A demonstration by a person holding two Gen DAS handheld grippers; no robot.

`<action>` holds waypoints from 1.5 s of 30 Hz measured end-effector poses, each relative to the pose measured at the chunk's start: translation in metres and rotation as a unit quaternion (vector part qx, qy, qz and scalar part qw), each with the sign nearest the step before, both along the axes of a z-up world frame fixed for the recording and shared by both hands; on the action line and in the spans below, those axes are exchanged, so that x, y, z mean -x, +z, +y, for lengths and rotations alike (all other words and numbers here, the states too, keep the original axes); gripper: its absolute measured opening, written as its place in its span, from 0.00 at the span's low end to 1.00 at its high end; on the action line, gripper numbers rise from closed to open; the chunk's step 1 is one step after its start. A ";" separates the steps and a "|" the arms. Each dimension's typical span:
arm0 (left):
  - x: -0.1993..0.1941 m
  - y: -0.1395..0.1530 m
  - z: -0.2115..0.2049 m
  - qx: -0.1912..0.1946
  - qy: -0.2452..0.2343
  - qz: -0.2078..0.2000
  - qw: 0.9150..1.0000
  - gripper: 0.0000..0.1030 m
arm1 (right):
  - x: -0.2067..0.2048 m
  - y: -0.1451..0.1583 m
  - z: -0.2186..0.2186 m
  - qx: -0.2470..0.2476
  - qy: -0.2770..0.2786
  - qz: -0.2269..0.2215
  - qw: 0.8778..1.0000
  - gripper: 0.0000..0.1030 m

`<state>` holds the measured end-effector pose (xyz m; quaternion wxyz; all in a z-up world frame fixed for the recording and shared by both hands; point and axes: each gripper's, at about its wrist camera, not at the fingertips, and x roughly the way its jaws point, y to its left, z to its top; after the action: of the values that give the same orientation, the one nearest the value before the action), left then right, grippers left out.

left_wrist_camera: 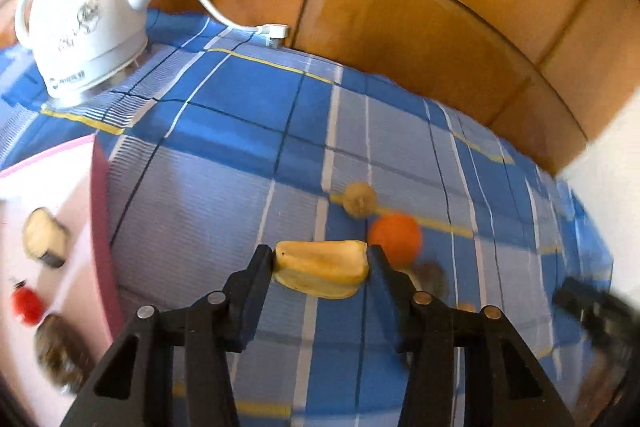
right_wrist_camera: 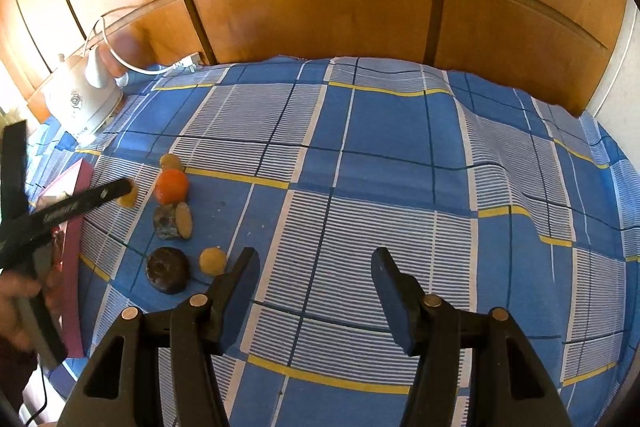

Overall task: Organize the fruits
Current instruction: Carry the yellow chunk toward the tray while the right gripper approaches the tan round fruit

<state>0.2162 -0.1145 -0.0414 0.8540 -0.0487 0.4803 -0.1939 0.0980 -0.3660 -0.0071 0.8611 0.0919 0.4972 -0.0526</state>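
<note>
My left gripper [left_wrist_camera: 320,255] is shut on a pale yellow wedge of fruit [left_wrist_camera: 320,273], both pads pressing its ends just above the blue checked cloth. Beyond it lie an orange [left_wrist_camera: 395,239], a small tan round fruit [left_wrist_camera: 360,199] and a dark lump [left_wrist_camera: 430,277]. In the right wrist view my right gripper [right_wrist_camera: 315,259] hangs open over bare cloth, nothing between its fingers. To its left sit the orange [right_wrist_camera: 172,186], a tan fruit [right_wrist_camera: 172,161], a dark lump with a tan slice [right_wrist_camera: 166,223], a dark brown round piece [right_wrist_camera: 167,269] and a small yellow ball [right_wrist_camera: 213,260].
A pink tray [left_wrist_camera: 100,227] at the left holds a pale piece [left_wrist_camera: 44,237], a red item [left_wrist_camera: 26,303] and a brown one [left_wrist_camera: 60,355]. A white kettle [left_wrist_camera: 84,19] with its cord stands at the back left. Wooden panels [right_wrist_camera: 320,7] close off the far side.
</note>
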 end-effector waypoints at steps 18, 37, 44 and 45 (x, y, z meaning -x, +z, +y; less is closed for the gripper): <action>0.126 -0.018 -0.024 -0.051 -0.087 -0.047 0.994 0.48 | 0.005 0.003 -0.001 0.011 -0.008 -0.005 1.000 0.57; 0.137 -0.018 -0.014 -0.048 -0.087 -0.045 0.994 0.44 | -0.001 -0.018 0.007 -0.037 0.025 0.034 0.998 0.57; 0.152 -0.009 -0.001 -0.039 -0.086 -0.048 0.994 0.44 | -0.004 -0.039 0.026 -0.015 0.061 0.075 0.995 0.43; 0.155 -0.007 0.001 -0.039 -0.086 -0.051 0.994 0.44 | -0.004 -0.041 0.027 -0.013 0.064 0.079 0.995 0.40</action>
<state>0.0617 -0.1137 -0.0486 0.8587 0.0361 0.4460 -0.2499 0.1020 -0.3392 -0.0482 0.8193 0.0669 0.5694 0.0017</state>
